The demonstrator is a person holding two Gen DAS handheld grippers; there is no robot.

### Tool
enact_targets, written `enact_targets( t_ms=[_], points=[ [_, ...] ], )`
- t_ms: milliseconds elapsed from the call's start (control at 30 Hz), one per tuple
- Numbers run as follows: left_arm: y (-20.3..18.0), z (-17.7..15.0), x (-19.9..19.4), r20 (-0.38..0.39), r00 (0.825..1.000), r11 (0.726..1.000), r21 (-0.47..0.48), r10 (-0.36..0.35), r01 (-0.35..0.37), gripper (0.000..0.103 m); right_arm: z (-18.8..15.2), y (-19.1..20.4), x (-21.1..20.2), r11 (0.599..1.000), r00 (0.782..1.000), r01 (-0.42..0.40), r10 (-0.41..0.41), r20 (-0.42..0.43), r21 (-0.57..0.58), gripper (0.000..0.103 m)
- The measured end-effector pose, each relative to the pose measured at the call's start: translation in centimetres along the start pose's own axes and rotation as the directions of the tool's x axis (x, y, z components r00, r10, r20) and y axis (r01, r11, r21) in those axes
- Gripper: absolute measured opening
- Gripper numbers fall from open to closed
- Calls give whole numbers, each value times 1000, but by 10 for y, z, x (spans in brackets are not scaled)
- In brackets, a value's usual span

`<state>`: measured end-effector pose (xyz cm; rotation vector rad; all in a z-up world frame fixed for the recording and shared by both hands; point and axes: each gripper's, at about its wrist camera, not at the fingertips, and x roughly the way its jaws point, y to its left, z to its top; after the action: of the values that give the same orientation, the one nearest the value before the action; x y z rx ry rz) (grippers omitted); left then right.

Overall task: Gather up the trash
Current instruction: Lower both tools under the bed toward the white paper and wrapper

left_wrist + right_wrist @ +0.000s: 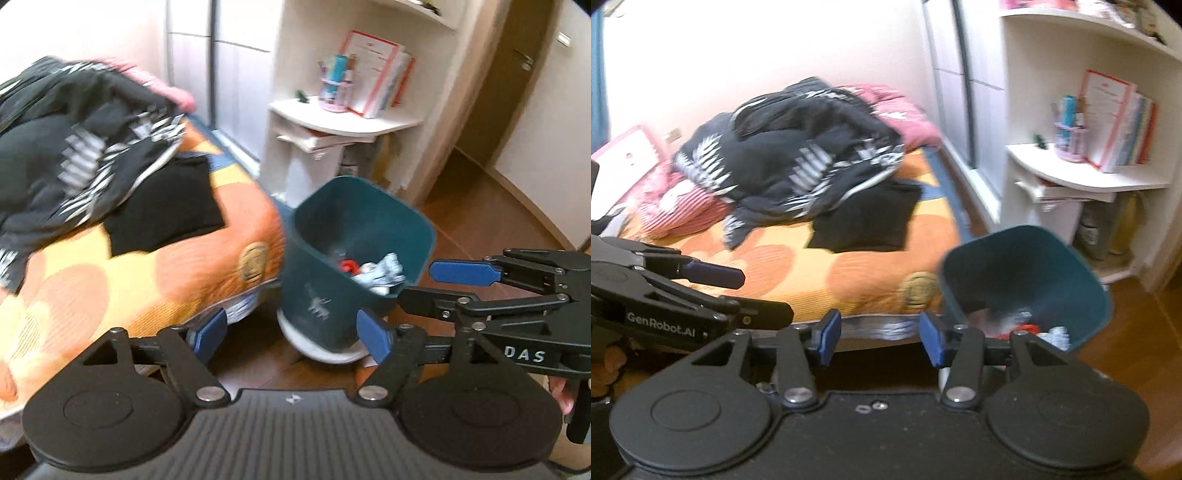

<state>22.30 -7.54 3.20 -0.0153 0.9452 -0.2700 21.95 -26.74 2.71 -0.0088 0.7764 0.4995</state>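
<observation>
Bedroom floor, teal bin [354, 258] of trash [380, 275] just beyond both empty, spread-open grippers: left [291, 334], right [881, 338].

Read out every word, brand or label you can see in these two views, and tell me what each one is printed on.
"DAS": white letters on the body of the right gripper, seen from the left wrist; anything before them is hidden.
"GenRobot.AI": white on the body of the left gripper, seen from the right wrist.
White mark on the green bin: a figure, no readable text.
Red-bordered sheet and books on the shelf: print too blurred to read.
</observation>
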Motion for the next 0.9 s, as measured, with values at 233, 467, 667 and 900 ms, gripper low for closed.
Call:
enact_targets(
  t_ms=[233, 467, 667, 900],
  points=[
    [66, -34, -11, 43, 997, 992, -109, 66, -61, 85, -4, 58, 37, 993, 995, -98, 95, -43, -66, 51],
    [140, -66, -1, 22, 991, 973, -192, 134, -127, 91, -17, 109, 85, 975, 988, -152, 143, -66, -159, 52],
    [215, -99, 23, -59, 970, 941, -234, 237, -244, 91, -32, 140, 150, 963, 971, -207, 181, -154, -173, 53],
    [287, -153, 72, -194, 933, 897, -272, 303, -348, 91, -61, 167, 231, 945, 925, -281, 222, -308, -165, 53]
  ],
)
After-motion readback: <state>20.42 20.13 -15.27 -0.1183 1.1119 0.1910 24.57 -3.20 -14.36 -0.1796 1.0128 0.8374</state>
